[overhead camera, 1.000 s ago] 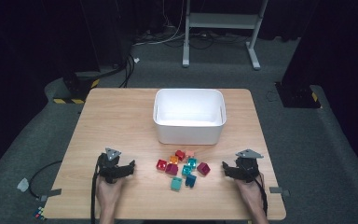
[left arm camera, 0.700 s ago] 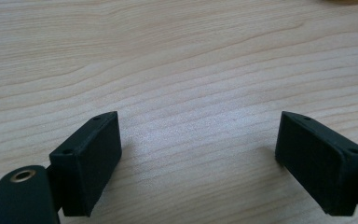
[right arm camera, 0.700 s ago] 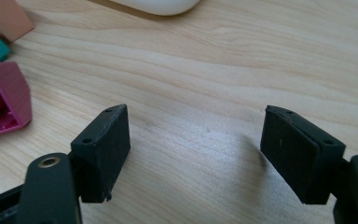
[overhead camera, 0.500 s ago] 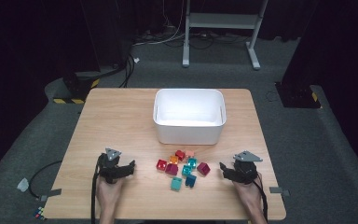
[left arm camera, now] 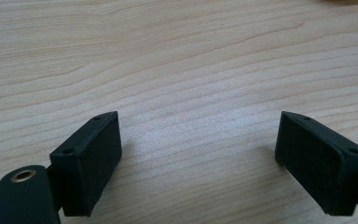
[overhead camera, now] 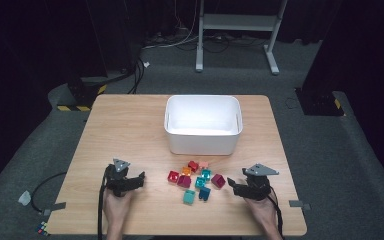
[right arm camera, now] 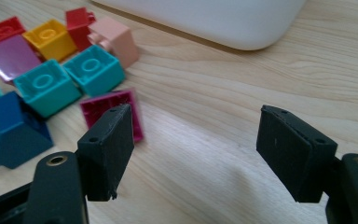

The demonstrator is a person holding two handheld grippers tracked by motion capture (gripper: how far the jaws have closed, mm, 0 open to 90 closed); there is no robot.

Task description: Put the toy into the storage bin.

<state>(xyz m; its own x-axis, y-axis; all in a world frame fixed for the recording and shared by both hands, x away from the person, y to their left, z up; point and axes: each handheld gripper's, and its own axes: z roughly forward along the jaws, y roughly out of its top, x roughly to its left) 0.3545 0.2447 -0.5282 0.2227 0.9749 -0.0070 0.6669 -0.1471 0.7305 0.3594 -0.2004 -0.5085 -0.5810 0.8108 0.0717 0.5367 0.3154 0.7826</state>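
Observation:
Several small toy bricks [overhead camera: 195,179] in red, orange, pink, teal, magenta and blue lie in a loose cluster near the table's front, just before a white bin [overhead camera: 203,124]. My left gripper [overhead camera: 139,178] rests on the wood left of the cluster, open, with bare tabletop between its jaws [left arm camera: 198,154]. My right gripper [overhead camera: 231,186] sits right of the cluster, open and holding nothing [right arm camera: 196,154]. In the right gripper view a magenta brick [right arm camera: 114,112] lies just beyond the left jaw, with two teal bricks [right arm camera: 70,77] behind it and a blue brick [right arm camera: 14,130] at the left.
The wooden table [overhead camera: 125,125] has bare surface left of the bin and along both sides. The white bin's wall [right arm camera: 205,18] rises beyond the bricks. Dark floor, cables and a metal stand [overhead camera: 235,30] lie behind the table.
The right gripper has edged slightly left toward the bricks. The left gripper and the bricks have not visibly moved.

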